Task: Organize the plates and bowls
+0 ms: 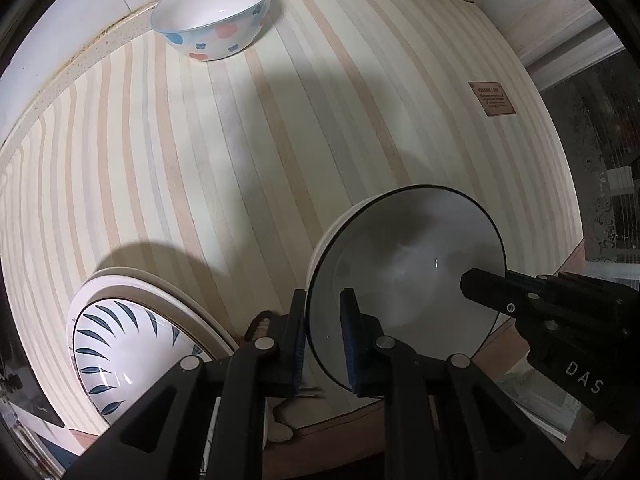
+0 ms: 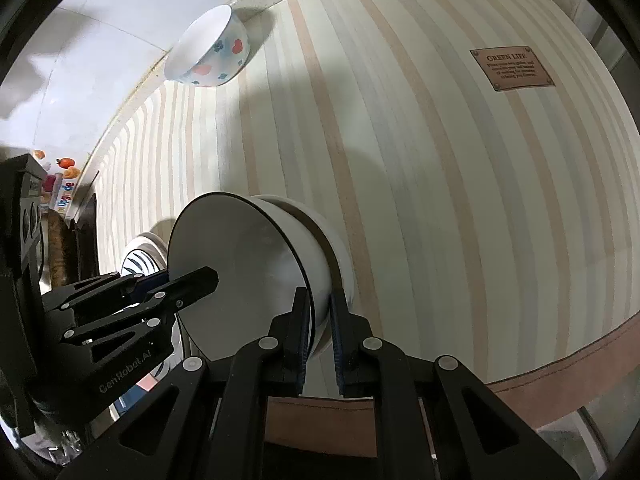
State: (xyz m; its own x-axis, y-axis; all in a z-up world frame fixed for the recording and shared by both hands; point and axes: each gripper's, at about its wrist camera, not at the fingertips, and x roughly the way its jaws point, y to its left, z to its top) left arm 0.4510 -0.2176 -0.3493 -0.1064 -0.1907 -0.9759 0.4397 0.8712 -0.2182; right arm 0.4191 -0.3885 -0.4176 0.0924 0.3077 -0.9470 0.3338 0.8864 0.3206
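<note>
Black-rimmed bowl [image 1: 404,280] tilted, near edge of desk [image 1: 240,140]; L gripper [image 1: 324,336] & R gripper [image 2: 319,332] fingers each clamped on opposite rim walls.

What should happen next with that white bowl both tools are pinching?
Probably lift it gently and level: the left tool and right tool each clamp opposite sides of the black-rimmed white bowl, which looks nested on another white bowl over the striped tablecloth. Its destination isn't shown.

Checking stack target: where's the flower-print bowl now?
The flower-print bowl stands at the striped mat's far left edge, near the wall, apart from both hand-held grippers.
</note>
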